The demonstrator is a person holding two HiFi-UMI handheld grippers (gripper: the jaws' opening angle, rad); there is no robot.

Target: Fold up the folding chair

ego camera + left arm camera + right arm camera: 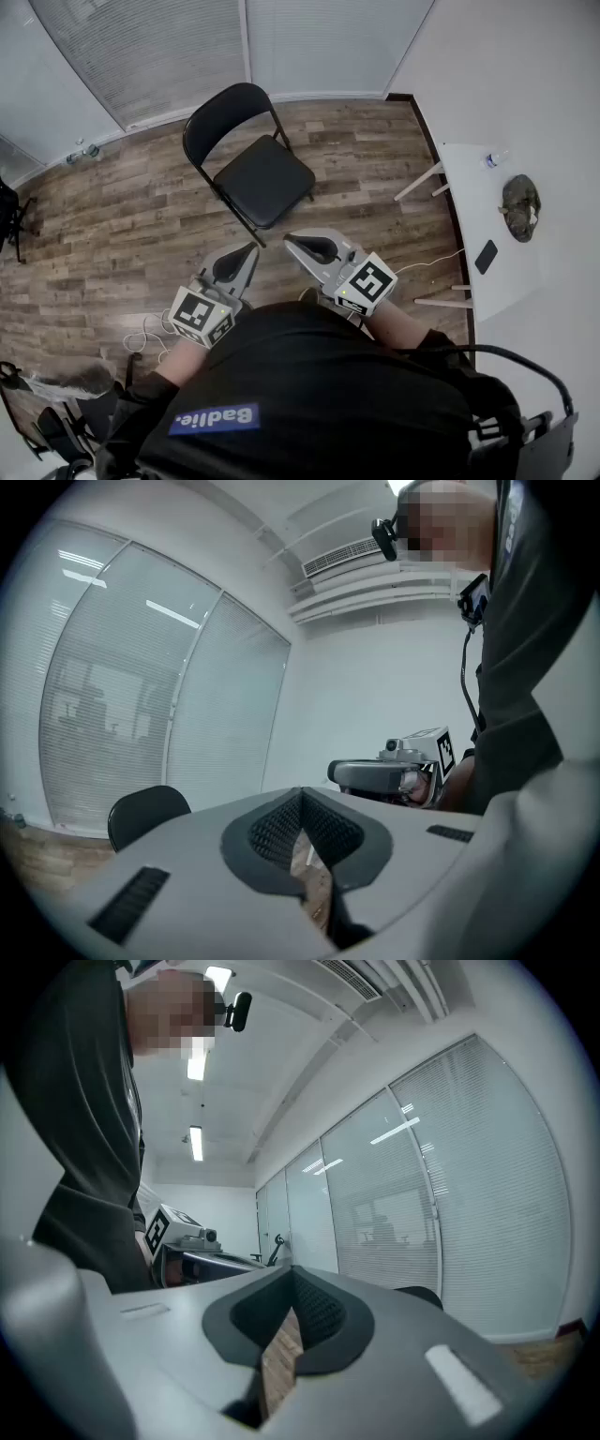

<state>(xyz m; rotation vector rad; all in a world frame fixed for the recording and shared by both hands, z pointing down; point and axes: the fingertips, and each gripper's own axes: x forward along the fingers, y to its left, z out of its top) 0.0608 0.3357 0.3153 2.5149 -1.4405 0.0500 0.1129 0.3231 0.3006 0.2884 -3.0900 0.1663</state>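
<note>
A: Where is the folding chair (258,173) now?
B: It stands open on the wood floor (122,225), at about 12 o'clock from both grippers. It is near them but not touching. Its back is at the far side, toward 11 o'clock, and its seat is on the side nearer the jaws.
A: What are the jaws doing?
B: The left gripper (249,251) is closed tight with nothing in it. The right gripper (292,241) is closed and empty too. They sit side by side, just in front of the person's body.
A: So has the folding begun?
B: It looks like no. The seat lies flat and no jaw is on the chair.
A: How can the person do this step well?
B: Both jaws should probably open first, then reach toward 12 o'clock. One could take the top of the back, the other the front edge of the seat. Lifting the seat slowly should keep the chair from tipping. The white table (469,206) at 3 o'clock is well apart, so it should not get in the way
</note>
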